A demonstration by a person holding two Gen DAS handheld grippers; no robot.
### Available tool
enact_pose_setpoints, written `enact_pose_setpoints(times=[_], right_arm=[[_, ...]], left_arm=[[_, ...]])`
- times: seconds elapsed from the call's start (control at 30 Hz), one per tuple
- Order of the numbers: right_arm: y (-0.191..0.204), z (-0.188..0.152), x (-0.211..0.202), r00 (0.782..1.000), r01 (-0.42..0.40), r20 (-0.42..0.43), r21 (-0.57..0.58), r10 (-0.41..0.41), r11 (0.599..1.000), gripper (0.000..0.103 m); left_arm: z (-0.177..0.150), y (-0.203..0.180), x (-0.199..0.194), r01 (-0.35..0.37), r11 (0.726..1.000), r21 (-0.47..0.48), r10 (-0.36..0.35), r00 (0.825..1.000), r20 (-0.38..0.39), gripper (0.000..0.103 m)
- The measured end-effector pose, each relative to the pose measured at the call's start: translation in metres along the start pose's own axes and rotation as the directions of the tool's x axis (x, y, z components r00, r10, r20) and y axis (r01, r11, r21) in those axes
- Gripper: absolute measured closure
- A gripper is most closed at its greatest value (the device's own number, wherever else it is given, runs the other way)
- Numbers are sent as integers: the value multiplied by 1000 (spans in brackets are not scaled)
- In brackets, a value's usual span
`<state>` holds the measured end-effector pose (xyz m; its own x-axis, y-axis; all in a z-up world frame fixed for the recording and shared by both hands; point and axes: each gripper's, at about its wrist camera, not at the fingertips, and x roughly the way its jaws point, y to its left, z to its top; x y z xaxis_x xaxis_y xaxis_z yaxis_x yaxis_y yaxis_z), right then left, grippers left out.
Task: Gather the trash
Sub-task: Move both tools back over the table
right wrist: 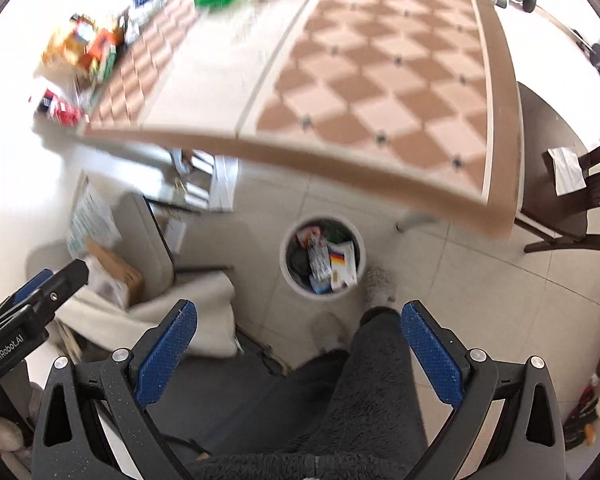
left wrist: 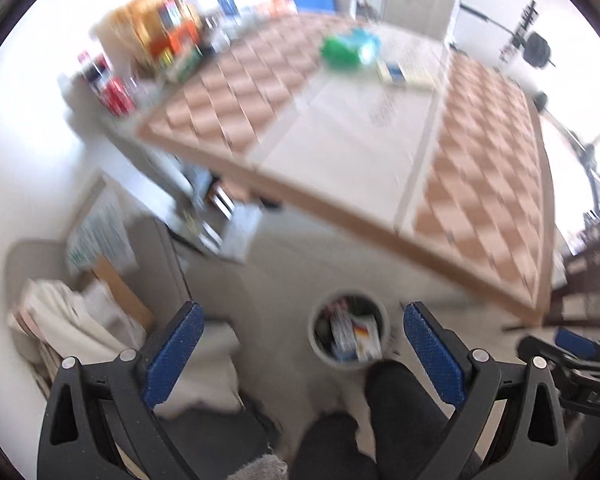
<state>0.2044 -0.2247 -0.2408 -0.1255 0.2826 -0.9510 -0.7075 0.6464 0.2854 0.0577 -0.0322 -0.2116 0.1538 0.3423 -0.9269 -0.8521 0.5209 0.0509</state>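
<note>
Both claws are hanging empty above the floor, in front of the near edge of the long table with its brown-and-cream checkered cloth. The left gripper, black-framed with blue textured pads, is standing with its fingers wide apart and nothing between them; the right gripper, of the same build, is likewise spread open and holding nothing.

Below them the round white waste bin is sitting on the pale tiled floor just off the table's near edge, and it is already holding a pile of printed wrappers and small packets. The person's legs in dark fleece trousers are showing beside it. In the left wrist view the same bin is lying between the fingers, though well below them.

Judging by this, a drop into the bin looks finished and the step in hand is going back for more. What is still waiting on the table is the green crumpled plastic bag near the far end, with a small blue-and-white packet just beside it toward the right edge. Motion blur is making both hard to read.

The next move probably calls for lifting either gripper up over the near edge, reaching along the plain cream centre strip, and closing on the green bag.
</note>
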Motion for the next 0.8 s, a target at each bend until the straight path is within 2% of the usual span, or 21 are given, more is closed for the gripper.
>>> enact_pose_setpoints(times=[0.13, 0.2, 0.27, 0.33, 0.4, 0.53, 0.67, 0.8], right_arm=[[4, 60, -19, 1000, -7, 12, -8, 7, 1000, 0], [12, 98, -14, 1000, 10, 3, -61, -10, 998, 0], [19, 143, -6, 999, 30, -9, -141, -32, 990, 0], [27, 193, 5, 996, 79, -13, -238, -84, 968, 0], [39, 246, 23, 988, 126, -35, -352, -147, 927, 0], [62, 341, 77, 956, 183, -87, -567, -279, 803, 0], [85, 411, 139, 909, 212, -82, -752, -408, 625, 0], [106, 454, 195, 878, 202, -41, -872, -477, 446, 0]], left_arm=[[55, -4, 5, -41, 999, -7, 41, 998, 52, 0], [86, -6, 17, -94, 996, 6, 94, 994, 62, 0], [116, -9, 32, -200, 980, -1, 200, 977, 71, 0], [143, -14, 49, -294, 955, -30, 295, 953, 61, 0], [169, -16, 76, -330, 941, -69, 332, 943, 9, 0], [211, -21, 133, -335, 932, -139, 322, 940, -112, 0], [245, -33, 190, -351, 922, -162, 316, 926, -205, 0], [270, -38, 229, -374, 914, -159, 327, 909, -259, 0]])
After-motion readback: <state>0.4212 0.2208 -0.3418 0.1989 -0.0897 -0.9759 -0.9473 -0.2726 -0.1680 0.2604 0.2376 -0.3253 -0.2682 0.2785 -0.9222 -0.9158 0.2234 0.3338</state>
